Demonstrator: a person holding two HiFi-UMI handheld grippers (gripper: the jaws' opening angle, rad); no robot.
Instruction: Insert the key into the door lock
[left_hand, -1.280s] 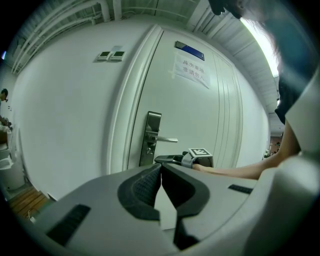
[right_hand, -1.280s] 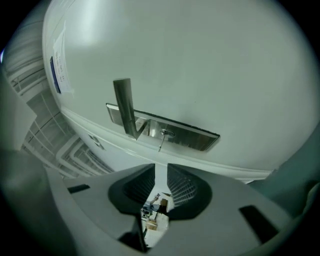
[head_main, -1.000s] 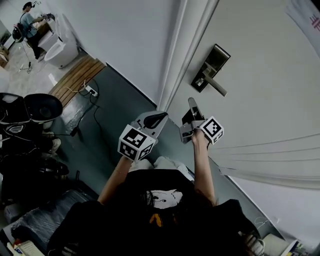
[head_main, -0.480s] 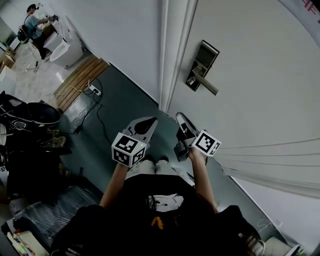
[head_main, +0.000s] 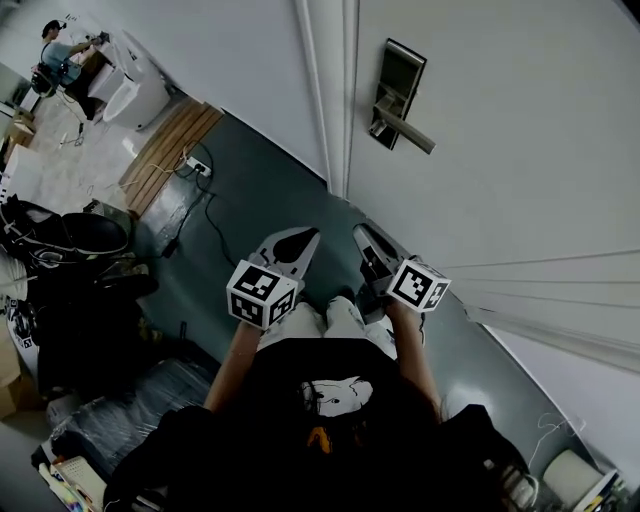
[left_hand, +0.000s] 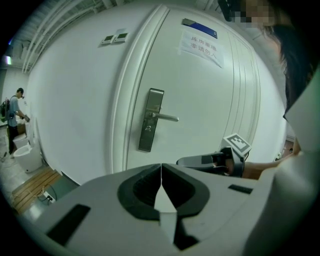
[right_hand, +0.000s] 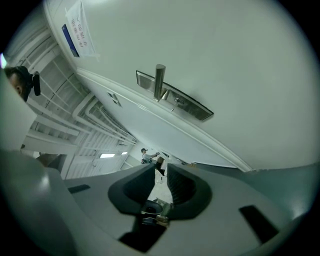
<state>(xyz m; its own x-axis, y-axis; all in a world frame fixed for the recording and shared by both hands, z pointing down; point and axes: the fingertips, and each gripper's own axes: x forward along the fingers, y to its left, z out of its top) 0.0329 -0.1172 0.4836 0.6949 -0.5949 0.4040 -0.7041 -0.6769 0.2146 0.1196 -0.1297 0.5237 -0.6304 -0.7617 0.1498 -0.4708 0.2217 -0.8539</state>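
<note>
The door lock is a dark metal plate with a lever handle on the white door. Both grippers hang well below it, over the floor. My left gripper is shut with nothing in it; its view shows the lock ahead and the right gripper alongside. My right gripper points up at the lock and handle. Its jaws are nearly closed, and a small metal key with a ring sits deep in their throat.
The door frame runs left of the lock. A printed notice is stuck high on the door. On the floor at left lie wooden boards, a power strip with cables and black bags. A person stands far off.
The head view has swung, so the lock now sits higher in the frame. Both grippers have dropped back and are farther below the lock than a second ago.
</note>
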